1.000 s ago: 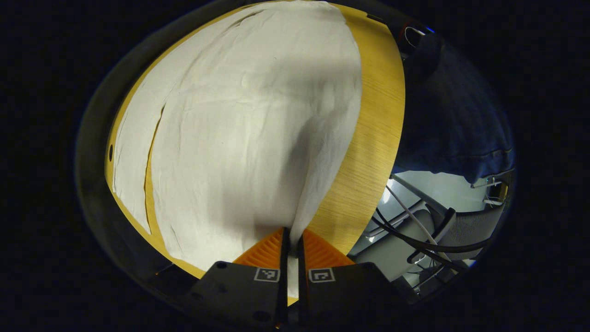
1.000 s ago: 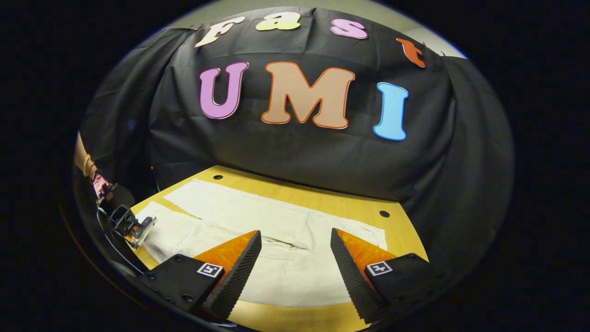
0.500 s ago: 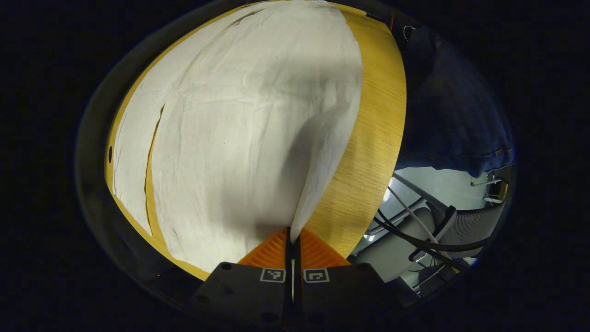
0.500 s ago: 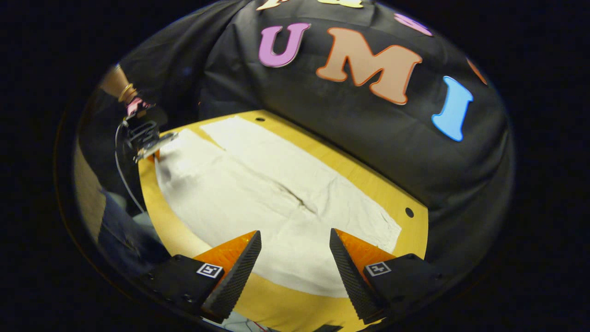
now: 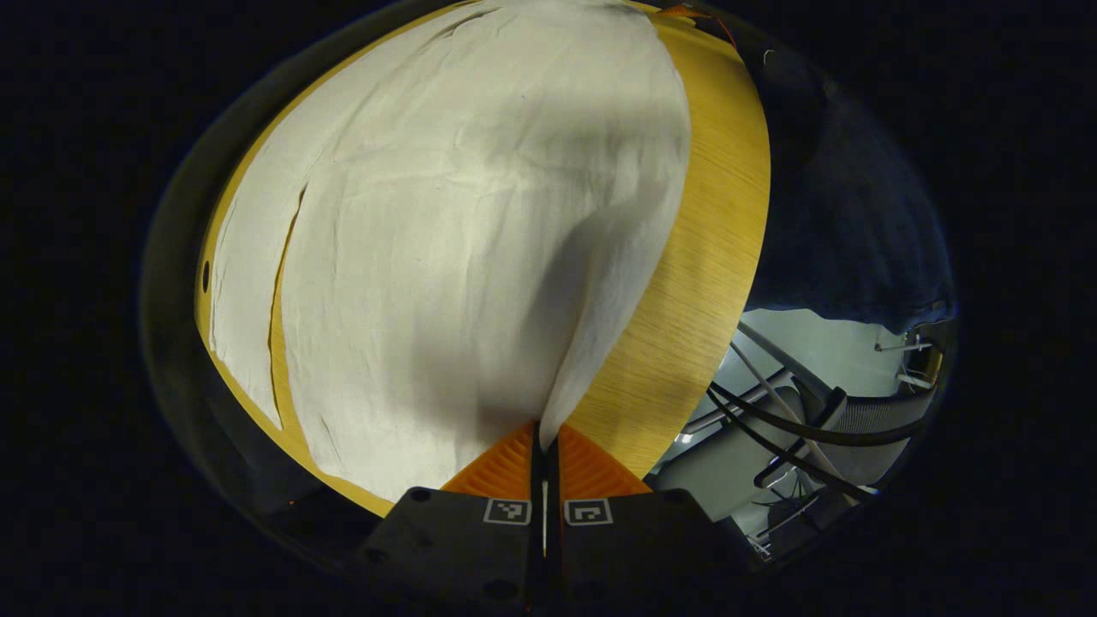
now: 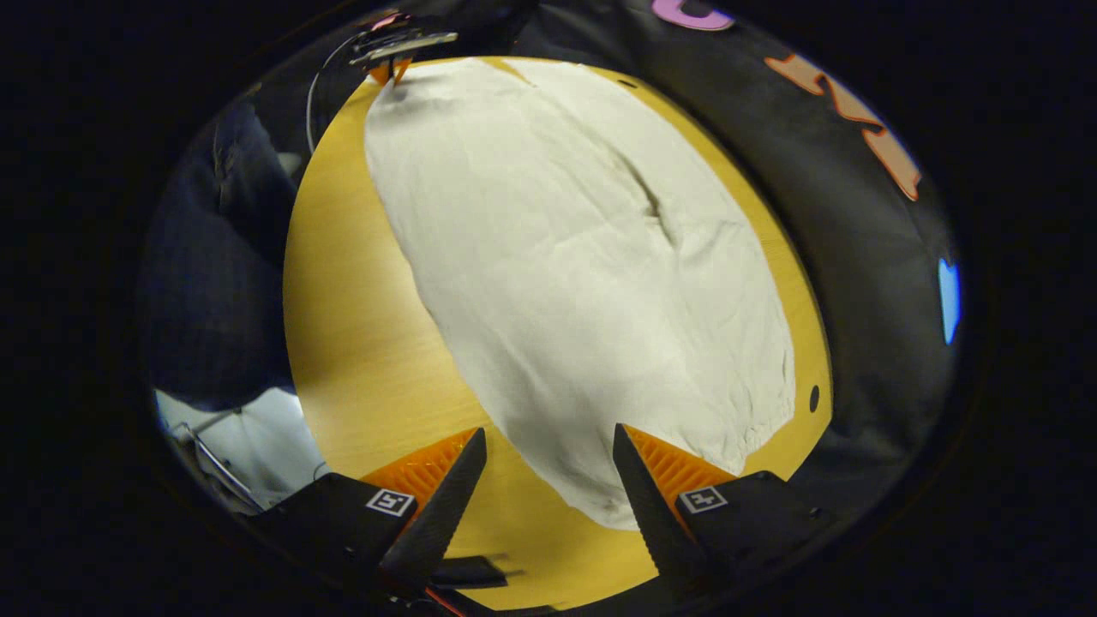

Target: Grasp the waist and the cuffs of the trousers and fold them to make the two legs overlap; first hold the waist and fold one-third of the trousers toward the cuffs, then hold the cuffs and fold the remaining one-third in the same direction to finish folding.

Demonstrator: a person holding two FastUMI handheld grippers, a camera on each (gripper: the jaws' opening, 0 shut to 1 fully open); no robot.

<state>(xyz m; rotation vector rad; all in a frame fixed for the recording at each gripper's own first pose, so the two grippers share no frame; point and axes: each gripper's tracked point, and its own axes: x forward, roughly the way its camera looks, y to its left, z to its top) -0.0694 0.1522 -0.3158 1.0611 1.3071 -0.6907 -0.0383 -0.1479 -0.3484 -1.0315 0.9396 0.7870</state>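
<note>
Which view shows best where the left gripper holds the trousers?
The left gripper view: the left gripper is shut on the trousers' near edge, right at the fingertips. The right gripper view shows that gripper small and far off, at the trousers' far corner.

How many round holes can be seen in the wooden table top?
3. In the right gripper view, one hole lies beside the trousers near the table's edge, another at the far end. The left gripper view shows one. The trousers may cover others.
</note>
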